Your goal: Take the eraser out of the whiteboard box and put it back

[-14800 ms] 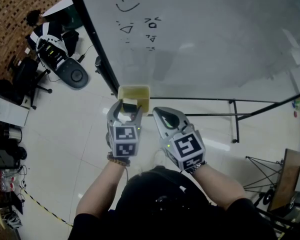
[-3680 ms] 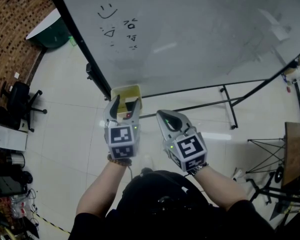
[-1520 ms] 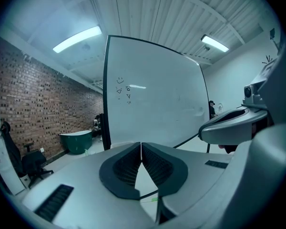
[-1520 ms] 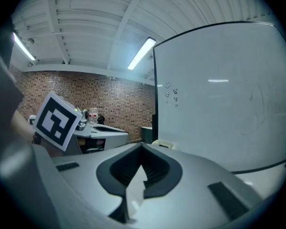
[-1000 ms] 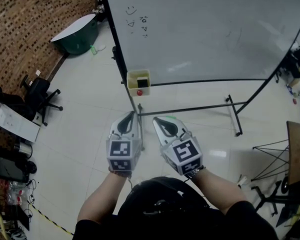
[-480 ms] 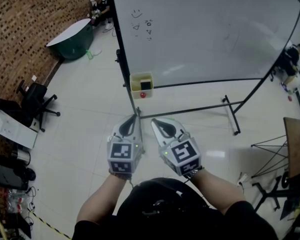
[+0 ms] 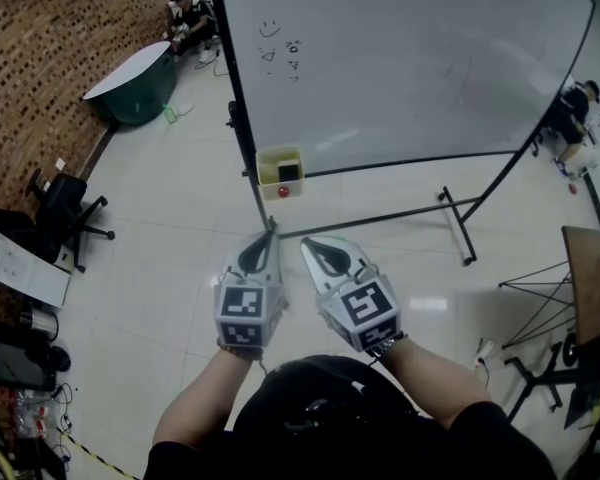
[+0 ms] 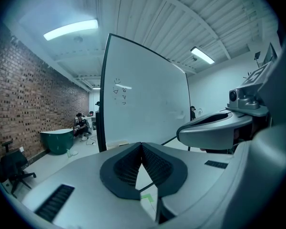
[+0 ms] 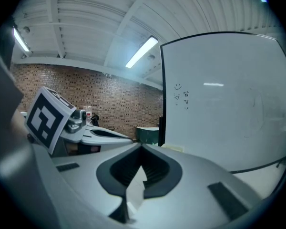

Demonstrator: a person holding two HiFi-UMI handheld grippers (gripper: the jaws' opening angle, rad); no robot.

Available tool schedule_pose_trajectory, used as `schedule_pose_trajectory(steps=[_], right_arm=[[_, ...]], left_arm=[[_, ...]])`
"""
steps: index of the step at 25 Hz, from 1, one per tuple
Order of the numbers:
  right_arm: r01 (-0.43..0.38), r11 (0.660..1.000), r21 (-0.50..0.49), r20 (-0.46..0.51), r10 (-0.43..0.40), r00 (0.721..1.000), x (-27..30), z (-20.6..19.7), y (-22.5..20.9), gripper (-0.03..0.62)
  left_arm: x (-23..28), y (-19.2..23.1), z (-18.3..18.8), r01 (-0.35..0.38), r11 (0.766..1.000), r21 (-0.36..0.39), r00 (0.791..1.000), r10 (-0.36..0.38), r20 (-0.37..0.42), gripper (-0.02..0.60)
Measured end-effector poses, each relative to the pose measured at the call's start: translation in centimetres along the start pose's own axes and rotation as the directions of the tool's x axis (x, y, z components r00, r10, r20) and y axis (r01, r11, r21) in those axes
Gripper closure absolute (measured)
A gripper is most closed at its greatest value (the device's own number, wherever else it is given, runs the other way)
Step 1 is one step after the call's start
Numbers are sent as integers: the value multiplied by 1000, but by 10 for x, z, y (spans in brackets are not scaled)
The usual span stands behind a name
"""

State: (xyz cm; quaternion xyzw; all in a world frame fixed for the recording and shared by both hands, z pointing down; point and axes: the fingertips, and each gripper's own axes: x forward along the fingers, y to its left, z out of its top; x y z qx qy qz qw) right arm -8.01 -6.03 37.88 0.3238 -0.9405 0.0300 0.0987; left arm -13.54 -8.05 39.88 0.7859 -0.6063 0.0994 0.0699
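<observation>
- The whiteboard [image 7: 400, 58] runs off the top of the head view, and the small doodles near its left edge are too tiny to read.
- The left hand-held gripper [image 7: 270, 232] has its jaws pressed together with nothing between them.
- The right hand-held gripper [image 7: 304, 243], just beside it, is likewise closed on nothing.
- The yellow whiteboard box [image 7: 267, 168] hangs at the board's lower left corner, well apart from both.
- The eraser [image 7: 288, 172] shows only as a small dark block inside that box.

Head camera: looking steeply down over left gripper [image 7: 269, 234] and right gripper [image 7: 307, 243]. Gripper cameras: looking about level along my jaws. All three are sharing the far whiteboard [image 7: 410, 68].
</observation>
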Motion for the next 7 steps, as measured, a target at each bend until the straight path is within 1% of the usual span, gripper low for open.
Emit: schedule_pose_trajectory(steps=[2, 7], right_arm=[[4, 1000, 0, -1, -4, 1000, 0, 0, -1, 571], [7, 1000, -1, -7, -7, 1000, 1, -1, 0, 571]], left_arm=[[1, -1, -2, 7, 1000, -2, 1000, -7, -9, 581], [2, 0, 1, 6, 1000, -5, 1000, -6, 11, 581]])
